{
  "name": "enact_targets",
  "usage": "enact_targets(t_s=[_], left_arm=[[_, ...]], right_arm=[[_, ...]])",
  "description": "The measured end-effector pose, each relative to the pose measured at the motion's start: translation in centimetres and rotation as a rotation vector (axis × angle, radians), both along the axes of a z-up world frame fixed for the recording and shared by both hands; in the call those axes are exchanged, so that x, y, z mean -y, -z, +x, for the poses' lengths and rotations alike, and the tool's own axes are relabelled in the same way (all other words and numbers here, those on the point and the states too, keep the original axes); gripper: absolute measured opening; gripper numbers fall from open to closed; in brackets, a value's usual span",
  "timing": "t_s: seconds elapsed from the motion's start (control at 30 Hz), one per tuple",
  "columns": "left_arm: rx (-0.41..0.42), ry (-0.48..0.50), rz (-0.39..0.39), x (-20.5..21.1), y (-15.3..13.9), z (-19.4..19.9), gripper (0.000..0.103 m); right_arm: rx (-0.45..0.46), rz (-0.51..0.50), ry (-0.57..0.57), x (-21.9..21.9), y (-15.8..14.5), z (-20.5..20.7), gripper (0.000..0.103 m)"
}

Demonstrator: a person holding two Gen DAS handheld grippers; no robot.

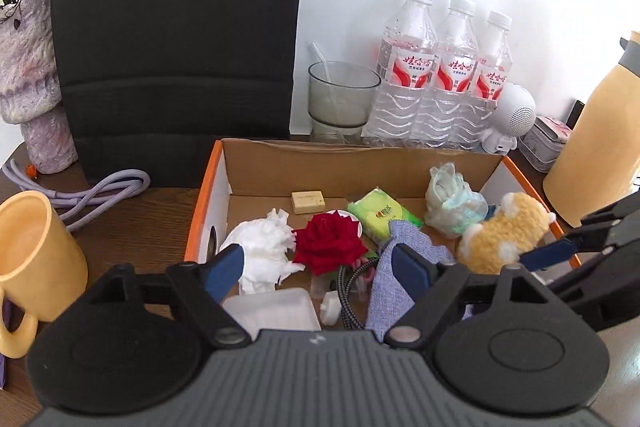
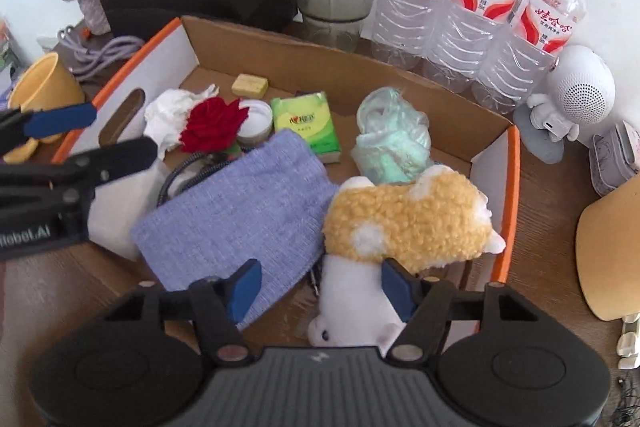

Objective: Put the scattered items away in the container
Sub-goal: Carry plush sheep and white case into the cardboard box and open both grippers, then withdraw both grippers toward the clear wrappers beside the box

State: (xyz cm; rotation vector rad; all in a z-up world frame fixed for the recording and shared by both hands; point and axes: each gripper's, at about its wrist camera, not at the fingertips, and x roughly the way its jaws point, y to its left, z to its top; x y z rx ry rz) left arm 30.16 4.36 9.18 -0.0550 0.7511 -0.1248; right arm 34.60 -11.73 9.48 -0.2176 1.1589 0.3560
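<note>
Cardboard box (image 1: 280, 163) with an orange rim stood on the wooden table (image 2: 540, 195), its contents lying loose on its floor. Inside were a plush dog (image 2: 408, 223) at the right side, a blue knitted cloth (image 2: 240, 215) touching it on the left, a red rose (image 1: 328, 243), crumpled white tissue (image 1: 264, 247) beside the rose, a green tissue pack (image 2: 306, 123), a small tan block (image 1: 307, 201) near the back wall, a bundle of pale green plastic (image 2: 390, 143), a white lid (image 2: 254, 121) and a braided cable (image 1: 352, 283).

The left gripper (image 1: 320, 267) hovered over the near edge of the box with its jaws spread wide and nothing between them. The right gripper (image 2: 320, 287) sat over the dog's white hindquarters, jaws also wide apart, holding nothing; whether a finger touched the plush could not be determined.

Behind the box stood three water bottles (image 1: 444, 75), a grey glass (image 1: 340, 99) and a small white speaker (image 2: 576, 95). A yellow mug (image 1: 36, 255) stood to the left, with a purple cord (image 1: 104, 191) behind it.
</note>
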Motion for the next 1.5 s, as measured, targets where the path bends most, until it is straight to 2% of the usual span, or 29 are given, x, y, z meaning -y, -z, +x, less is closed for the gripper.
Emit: enact_targets(t_s=[0.13,0.27,0.33,0.43,0.57,0.7,0.8,0.87,0.93,1.1,1.17,1.2,1.23,1.3,1.43,1.5], left_arm=[[-0.016,-0.006,0.000,0.2,-0.1,0.1,0.083],[-0.041,0.016,0.052,0.7,-0.7,0.1,0.084],[-0.059,-0.003,0.075,0.7,-1.3,0.1,0.094],[-0.093,-0.030,0.083,0.7,-2.7,-0.3,0.102],[-0.142,-0.012,0.133,1.6,-4.0,-1.7,0.103],[-0.236,-0.039,0.132,1.7,-4.8,-3.0,0.103],[-0.233,-0.067,0.145,1.9,-5.7,-4.6,0.103],[-0.230,-0.075,0.134,2.0,-6.1,-5.6,0.103],[-0.182,-0.087,0.137,2.2,-6.4,-7.3,0.103],[0.140,-0.108,0.208,3.6,-5.8,-13.4,0.103],[0.251,-0.133,0.166,3.4,-5.1,-15.6,0.103],[0.286,-0.137,0.116,3.0,-4.7,-16.7,0.103],[0.319,-0.150,0.076,2.6,-4.2,-17.8,0.103],[0.369,-0.157,0.055,2.4,-3.3,-19.5,0.103],[0.412,-0.166,0.090,2.7,-1.8,-22.8,0.103],[0.413,-0.167,0.098,2.7,-0.8,-26.0,0.103]], right_arm=[[0.006,0.074,0.097,0.9,0.3,1.1,0.078],[-0.030,0.161,0.149,2.6,-0.6,1.1,0.076],[-0.034,0.173,0.169,3.2,-1.4,0.8,0.077],[0.000,0.164,0.200,3.8,-2.8,-0.2,0.079],[0.043,0.197,0.211,4.2,-5.1,-2.4,0.082],[0.105,0.179,0.212,4.1,-7.1,-5.2,0.086],[0.142,0.183,0.215,4.2,-7.9,-7.3,0.086],[0.205,0.180,0.218,4.1,-8.1,-9.0,0.086],[0.304,0.176,0.219,4.0,-8.2,-10.8,0.086],[0.597,0.239,0.235,4.4,-6.7,-16.6,0.087],[0.704,0.275,0.234,4.7,-5.8,-19.2,0.088],[0.737,0.291,0.236,4.7,-5.4,-20.4,0.090],[0.760,0.308,0.241,4.9,-4.9,-21.5,0.092],[0.796,0.351,0.258,5.3,-3.7,-23.9,0.098],[0.787,0.359,0.296,5.6,-1.8,-28.0,0.098],[0.787,0.366,0.287,5.8,-0.8,-30.8,0.098]])
